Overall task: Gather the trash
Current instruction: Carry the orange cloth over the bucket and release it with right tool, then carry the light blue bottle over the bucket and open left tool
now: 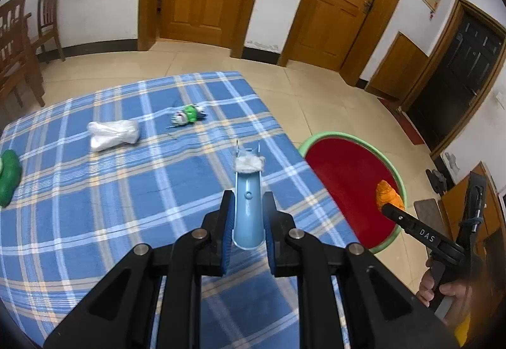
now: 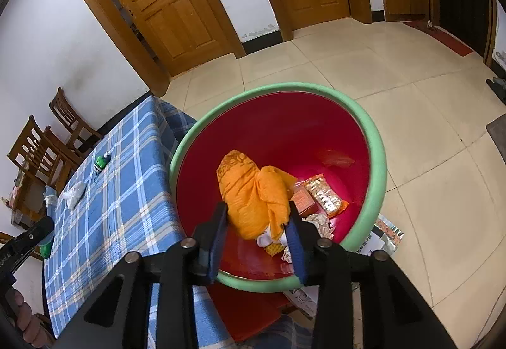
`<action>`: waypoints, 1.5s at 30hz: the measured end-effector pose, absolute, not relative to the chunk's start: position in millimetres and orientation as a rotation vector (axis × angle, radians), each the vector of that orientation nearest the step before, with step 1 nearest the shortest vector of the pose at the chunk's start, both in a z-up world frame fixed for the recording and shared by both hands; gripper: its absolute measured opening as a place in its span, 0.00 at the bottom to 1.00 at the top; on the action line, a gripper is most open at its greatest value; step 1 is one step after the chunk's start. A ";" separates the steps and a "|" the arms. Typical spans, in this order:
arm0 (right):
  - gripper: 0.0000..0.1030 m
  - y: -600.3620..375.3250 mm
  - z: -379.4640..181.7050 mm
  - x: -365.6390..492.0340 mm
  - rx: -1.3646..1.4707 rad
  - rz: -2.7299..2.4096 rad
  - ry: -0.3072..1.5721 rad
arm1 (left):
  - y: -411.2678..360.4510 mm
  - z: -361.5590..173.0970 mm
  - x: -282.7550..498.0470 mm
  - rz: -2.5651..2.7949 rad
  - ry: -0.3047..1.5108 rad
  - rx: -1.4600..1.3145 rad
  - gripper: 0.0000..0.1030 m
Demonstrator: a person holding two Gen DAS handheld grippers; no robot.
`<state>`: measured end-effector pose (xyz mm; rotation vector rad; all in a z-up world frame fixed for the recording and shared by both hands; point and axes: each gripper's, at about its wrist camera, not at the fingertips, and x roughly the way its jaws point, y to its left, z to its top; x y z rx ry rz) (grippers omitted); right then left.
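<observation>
Right wrist view looks down into a red tub with a green rim (image 2: 378, 159) standing on the floor just beside the right edge of a table under a blue plaid cloth (image 2: 126, 190). The right gripper (image 2: 257, 222) hangs over the tub with a crumpled orange bag (image 2: 249, 190) between its pads. The bag touches the right pad, but a gap shows at the left one, so the jaws look slack rather than pressing, and whether the bag is let go cannot be told for certain. Wrappers and paper scraps (image 2: 322, 195) already lie on the tub's bottom.

From the left wrist view, the left gripper (image 1: 248, 222) is clamped on a pale blue plastic scoop-like piece (image 1: 248, 200) with a wad of white tissue (image 1: 249, 163) at its far tip, held over the table near its right edge. Still on the cloth, farther left, lie a white plastic bag (image 1: 114, 135), a small green-and-white wrapper (image 1: 188, 115) and a green object (image 1: 8, 178) at the far left edge.

All of this trash looks light and soft. The bags should crush under the pads and may slip or unfold, so a pinch at a bunched middle fold seems safest. The blue piece is stiff and smooth and likely best gripped across its narrow sides, as now. The tissue looks loosely seated and could drop off if tilted.
</observation>
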<state>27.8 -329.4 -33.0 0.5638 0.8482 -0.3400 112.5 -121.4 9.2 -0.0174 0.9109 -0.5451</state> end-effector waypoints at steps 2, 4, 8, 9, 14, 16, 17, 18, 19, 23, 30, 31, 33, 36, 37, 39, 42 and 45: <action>0.40 -332.7 -32.6 25.3 0.574 -0.339 0.840 | -130.9 9.4 111.1 -0.560 0.916 -0.007 0.16; 0.42 -336.4 -32.1 22.9 0.579 -0.338 0.835 | -139.1 9.3 109.6 -0.572 0.918 0.006 0.16; 0.49 -340.4 -30.3 17.5 0.587 -0.326 0.824 | -154.3 8.1 107.4 -0.597 0.928 0.022 0.16; 0.50 -341.3 -29.7 16.1 0.588 -0.323 0.822 | -157.9 7.7 107.1 -0.603 0.932 0.025 0.16; 0.59 -345.4 -27.2 10.4 0.604 -0.309 0.811 | -173.9 4.9 105.7 -0.624 0.942 0.048 0.16; 0.63 -346.3 -25.7 9.0 0.610 -0.306 0.805 | -179.3 3.1 107.6 -0.629 0.946 0.055 0.16; 0.63 -346.3 -24.9 8.5 0.611 -0.305 0.801 | -181.8 2.4 107.6 -0.631 0.948 0.058 0.16; 0.64 -346.5 -24.6 8.1 0.612 -0.304 0.800 | -183.9 1.6 107.6 -0.633 0.950 0.061 0.16; 0.64 -346.8 -24.2 7.9 0.613 -0.304 0.797 | -186.0 1.1 107.5 -0.635 0.952 0.063 0.16; 0.67 -349.8 -21.3 4.1 0.624 -0.305 0.779 | -196.0 -1.0 107.6 -0.649 0.958 0.076 0.16; 0.68 -356.6 -13.6 -9.0 0.645 -0.321 0.735 | -218.6 -5.5 101.5 -0.700 0.974 0.094 0.16; 0.68 -357.3 -12.9 -10.6 0.645 -0.325 0.730 | -221.7 -5.9 100.1 -0.707 0.975 0.098 0.16; 0.68 -358.9 -12.1 -12.8 0.646 -0.332 0.726 | -228.7 -8.2 98.7 -0.722 0.980 0.106 0.16; 0.69 -362.2 -12.7 -15.3 0.660 -0.339 0.723 | -240.0 -13.2 97.8 -0.745 0.991 0.114 0.16; 0.69 -363.3 -13.1 -16.5 0.664 -0.341 0.722 | -244.4 -15.1 97.7 -0.750 0.994 0.119 0.16; 0.69 -364.2 -13.4 -19.7 0.668 -0.346 0.720 | -250.9 -18.2 98.0 -0.759 0.998 0.124 0.16; 0.69 -367.4 -15.1 -20.8 0.677 -0.352 0.719 | -259.5 -23.2 99.5 -0.772 1.006 0.128 0.16; 0.69 -368.8 -17.2 -21.8 0.685 -0.357 0.723 | -263.0 -24.5 101.9 -0.781 1.003 0.126 0.17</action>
